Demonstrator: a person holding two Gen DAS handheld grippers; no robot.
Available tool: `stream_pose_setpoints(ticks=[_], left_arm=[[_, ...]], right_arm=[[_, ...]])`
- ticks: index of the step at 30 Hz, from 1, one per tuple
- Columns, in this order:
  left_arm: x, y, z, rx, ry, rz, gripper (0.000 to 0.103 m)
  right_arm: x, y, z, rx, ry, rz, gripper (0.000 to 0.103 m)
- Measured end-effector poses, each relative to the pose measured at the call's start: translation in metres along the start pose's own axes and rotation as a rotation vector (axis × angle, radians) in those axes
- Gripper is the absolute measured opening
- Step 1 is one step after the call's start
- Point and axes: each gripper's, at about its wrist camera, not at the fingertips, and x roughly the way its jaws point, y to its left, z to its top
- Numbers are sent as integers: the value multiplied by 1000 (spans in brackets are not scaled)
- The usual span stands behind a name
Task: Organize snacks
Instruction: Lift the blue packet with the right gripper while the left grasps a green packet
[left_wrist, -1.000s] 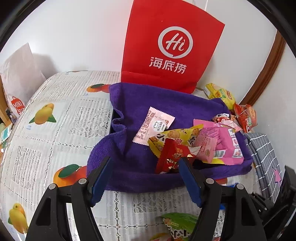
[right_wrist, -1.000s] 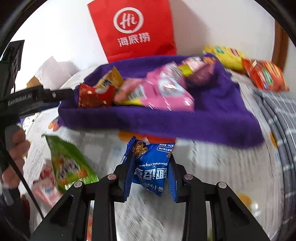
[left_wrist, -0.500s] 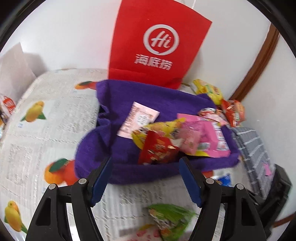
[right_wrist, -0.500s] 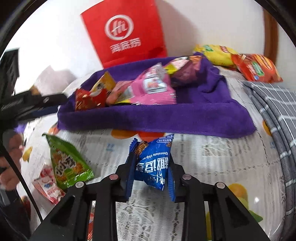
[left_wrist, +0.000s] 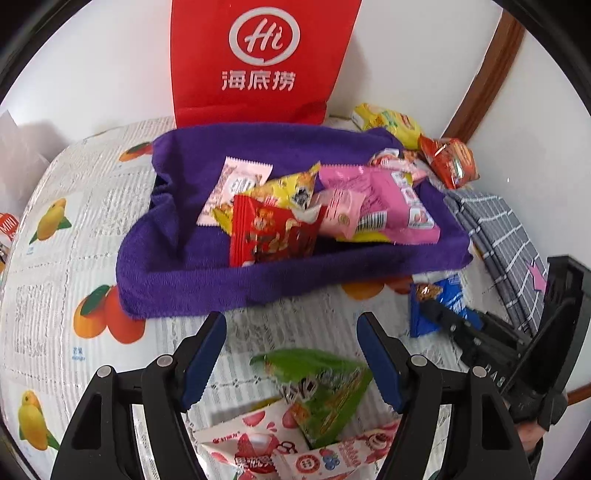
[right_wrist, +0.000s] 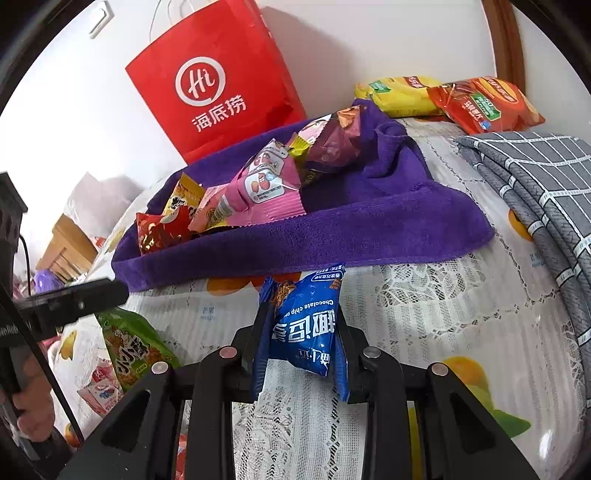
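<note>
Right tongs (right_wrist: 301, 354) clamp the blue cookie packet (right_wrist: 306, 325) just before the purple towel (right_wrist: 369, 229); its lower end is hidden. Left tongs (left_wrist: 291, 354) gape above the half-cut-off green packet (left_wrist: 325, 387).

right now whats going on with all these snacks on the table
A person is sorting snack packets with a claw in each hand. The right claw is shut on a blue cookie packet, held in front of the purple towel where several packets already lie piled. The left claw is open and empty, poised above a green snack packet and some pink-and-white packets lying loose on the tablecloth.
</note>
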Motion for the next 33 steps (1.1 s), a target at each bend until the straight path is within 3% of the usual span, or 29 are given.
stream_pose_setpoints(ticks=[17,24,33], left_arm=[[11,-5,-15,76,83,-20,70],[22,-8,-17,68,114,-40,57],[21,-7,-15,52,51,-49,52]], right_arm=[[4,14,-1,-66,10,-58,30],[4,15,-1,-69,10,-69,30],[1,13,-2,-64,-8,-65,30]])
